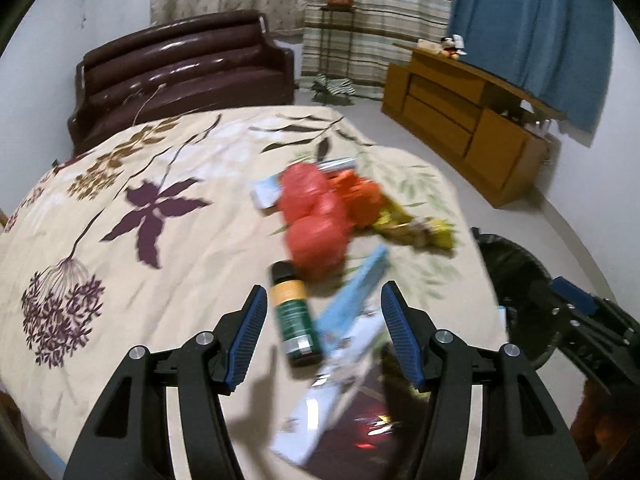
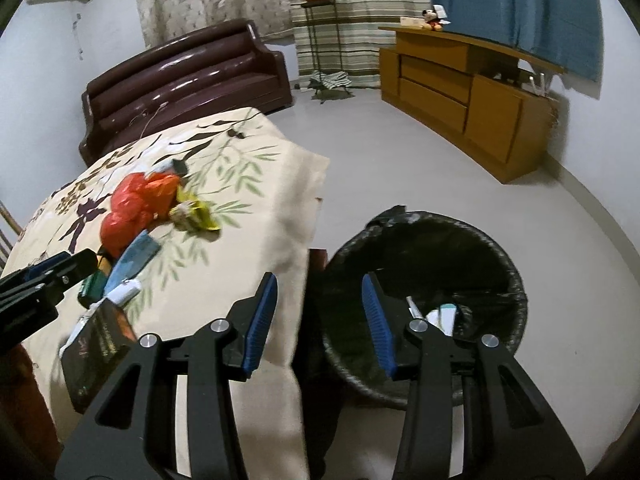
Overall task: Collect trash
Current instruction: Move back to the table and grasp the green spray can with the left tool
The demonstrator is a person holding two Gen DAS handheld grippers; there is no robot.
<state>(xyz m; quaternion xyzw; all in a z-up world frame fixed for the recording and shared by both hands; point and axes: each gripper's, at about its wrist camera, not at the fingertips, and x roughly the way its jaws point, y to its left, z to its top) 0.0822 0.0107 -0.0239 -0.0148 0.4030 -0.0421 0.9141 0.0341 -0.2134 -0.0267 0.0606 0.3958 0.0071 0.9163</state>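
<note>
**Both grippers empty, litter waiting on the covered desk**

The left gripper [image 1: 322, 330] hangs over the desk's cream floral cloth [image 1: 132, 168] with its blue-padded fingers [image 1: 250, 330] apart and nothing between them. Beneath lie a dark green bottle with a yellow label band [image 1: 294, 316], a light blue flat packet [image 1: 354, 292] and a glossy dark-and-white carton [image 1: 336, 412]. Further off sit crumpled red plastic bags [image 1: 314, 216] and yellow wrappers [image 1: 416, 228].

The right gripper [image 2: 320, 324] is empty too, fingers parted, straddling the cloth's hanging edge and the black-lined round bin [image 2: 424, 288] on the floor.

The bottle lies on its side, so I'd expect it to roll if a finger nudges it off-centre. The packet overlaps the carton, and a careless pinch might lift both or snag the cloth. The left picture is smeared, so judging a grasp from it looks risky.

Only the right view shows inside the bin, where some white pieces [image 2: 442, 314] already lie. Only the left view shows the bottle's full length and what sits under its fingers.
</note>
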